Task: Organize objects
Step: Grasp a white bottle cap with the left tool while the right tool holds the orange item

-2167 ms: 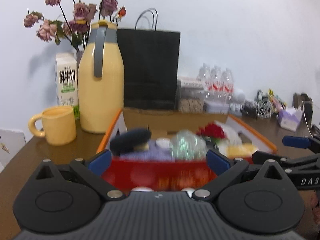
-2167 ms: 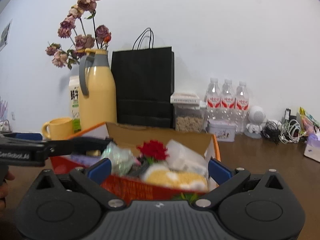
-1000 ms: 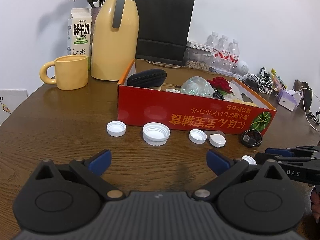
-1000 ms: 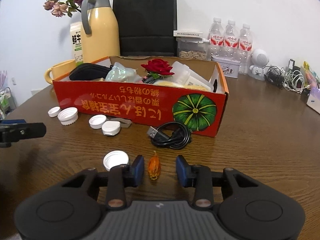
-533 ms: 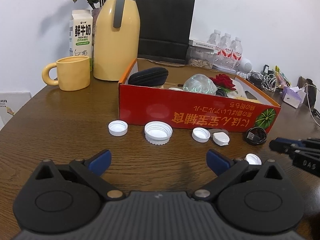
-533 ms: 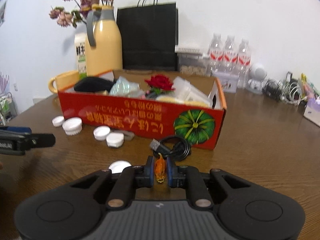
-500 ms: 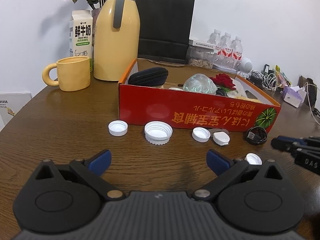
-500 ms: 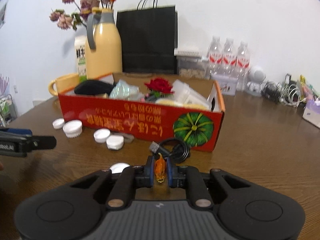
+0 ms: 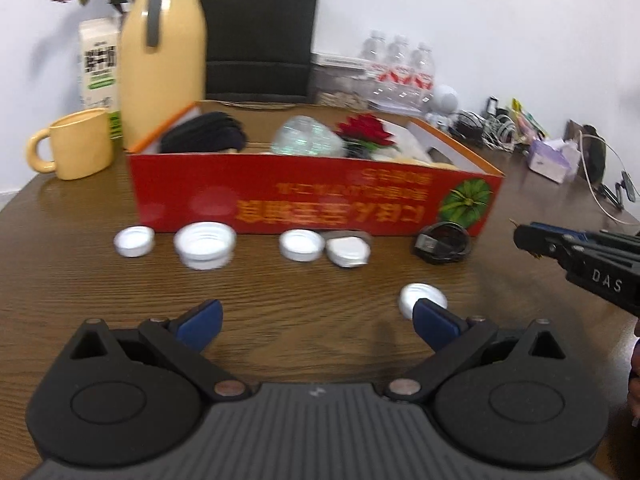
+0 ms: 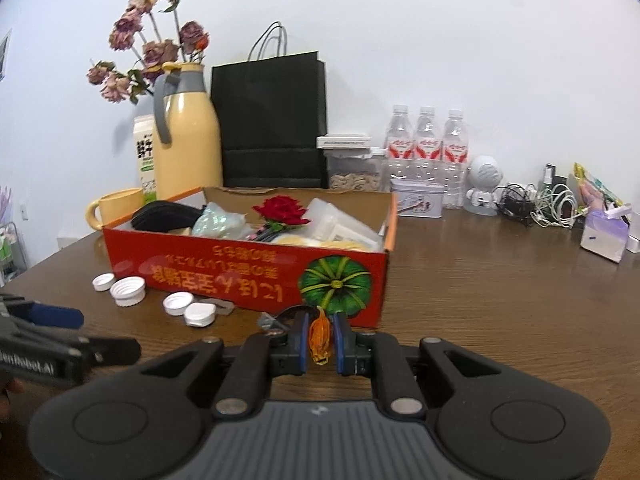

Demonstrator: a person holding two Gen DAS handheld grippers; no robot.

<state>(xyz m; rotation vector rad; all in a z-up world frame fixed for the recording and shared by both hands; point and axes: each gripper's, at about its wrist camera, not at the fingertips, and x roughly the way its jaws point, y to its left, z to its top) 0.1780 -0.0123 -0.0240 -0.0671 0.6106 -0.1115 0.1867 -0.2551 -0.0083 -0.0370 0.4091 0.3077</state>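
Note:
My right gripper (image 10: 320, 338) is shut on a small dried orange flower (image 10: 319, 339), held above the table in front of the red cardboard box (image 10: 248, 268). From the left wrist view that gripper (image 9: 532, 242) comes in from the right, level with the box's front. The red box (image 9: 312, 196) holds a black pouch, a crinkled clear wrap and a red rose. Several white bottle caps (image 9: 204, 242) lie in a row before it. One more cap (image 9: 420, 296) sits by the right finger of my left gripper (image 9: 318, 322), which stands open and empty.
A coiled black USB cable (image 9: 442, 242) lies at the box's right front corner. Behind the box stand a yellow mug (image 9: 76, 148), a yellow jug (image 10: 186, 136), a milk carton, a black paper bag (image 10: 272, 120), water bottles (image 10: 426, 140) and tangled cables (image 10: 536, 200).
The right gripper closed on the orange flower and lifted it off the table toward the box. The left gripper slid forward toward the caps, staying open.

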